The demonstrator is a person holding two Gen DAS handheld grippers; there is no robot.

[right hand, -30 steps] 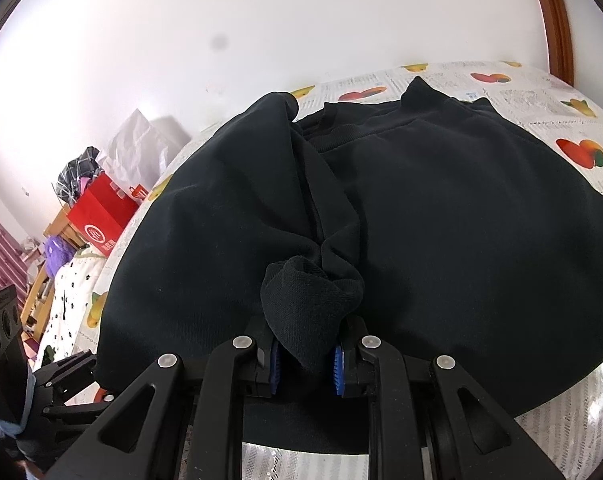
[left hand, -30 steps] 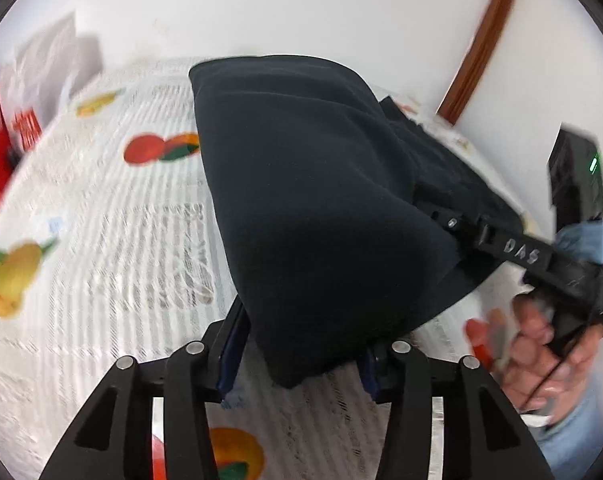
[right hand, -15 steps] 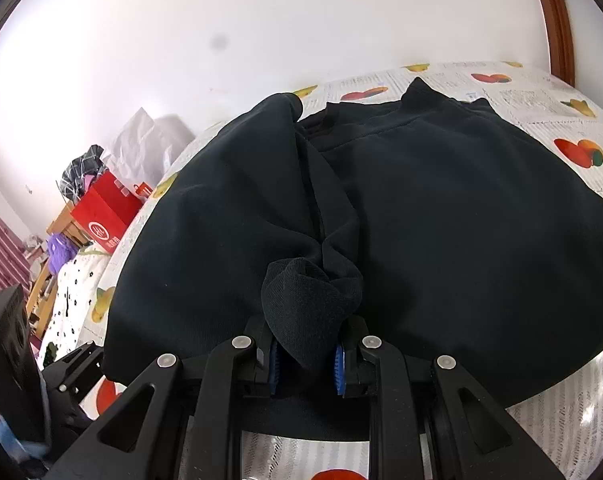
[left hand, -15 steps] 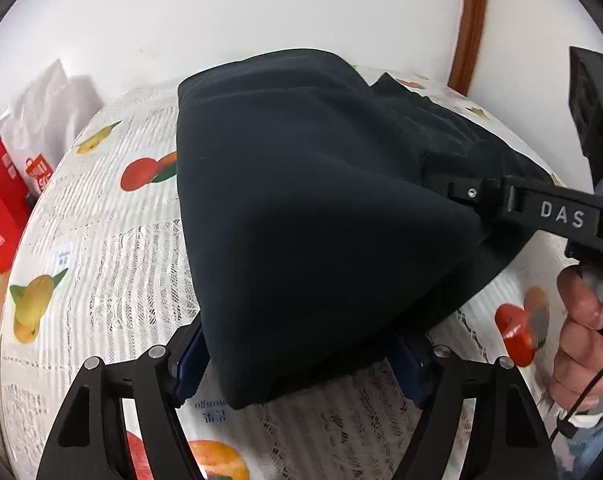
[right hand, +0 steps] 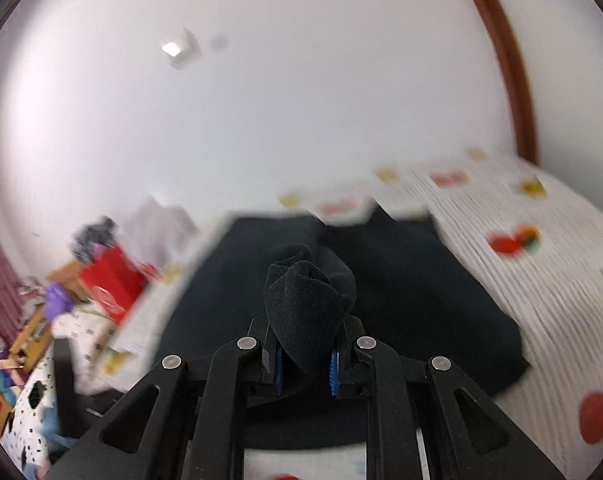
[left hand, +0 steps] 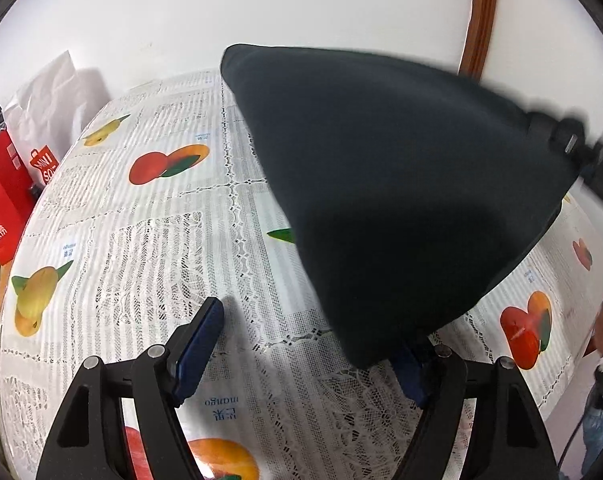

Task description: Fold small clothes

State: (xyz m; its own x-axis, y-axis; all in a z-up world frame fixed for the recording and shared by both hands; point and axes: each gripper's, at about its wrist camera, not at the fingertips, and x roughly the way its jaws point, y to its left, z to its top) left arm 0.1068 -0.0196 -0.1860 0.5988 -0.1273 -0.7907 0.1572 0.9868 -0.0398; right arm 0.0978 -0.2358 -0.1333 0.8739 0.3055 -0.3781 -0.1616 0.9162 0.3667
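Between the fingers of my left gripper (left hand: pixel 305 352), as its own camera shows it, lies bare tablecloth (left hand: pixel 149 248); the jaws stand wide apart. The left finger is clear of everything. The lower tip of the dark garment (left hand: pixel 389 184) hangs down in front of the right finger and hides part of its blue pad; whether cloth touches that pad I cannot tell. The garment is raised off the table into a tent shape, its upper right corner drawn toward a blurred black object at the frame edge, which I judge to be my other gripper. A red bag (left hand: pixel 1 200) stands at the far left, off the table.

From the right camera, my right gripper (right hand: pixel 304 360) is pressed together on a bunched wad of the garment (right hand: pixel 381 280), which pokes up between the blue pads. The rest of the garment spreads flat on the tablecloth (right hand: pixel 541 264) beyond the fingers. The picture is blurred, so edges are uncertain.

Progress, as a judgement: a fold is under way, one side lifted by the right gripper, not yet laid down. No finished, squared fold is visible. Laying the lifted part over and smoothing appear to be left
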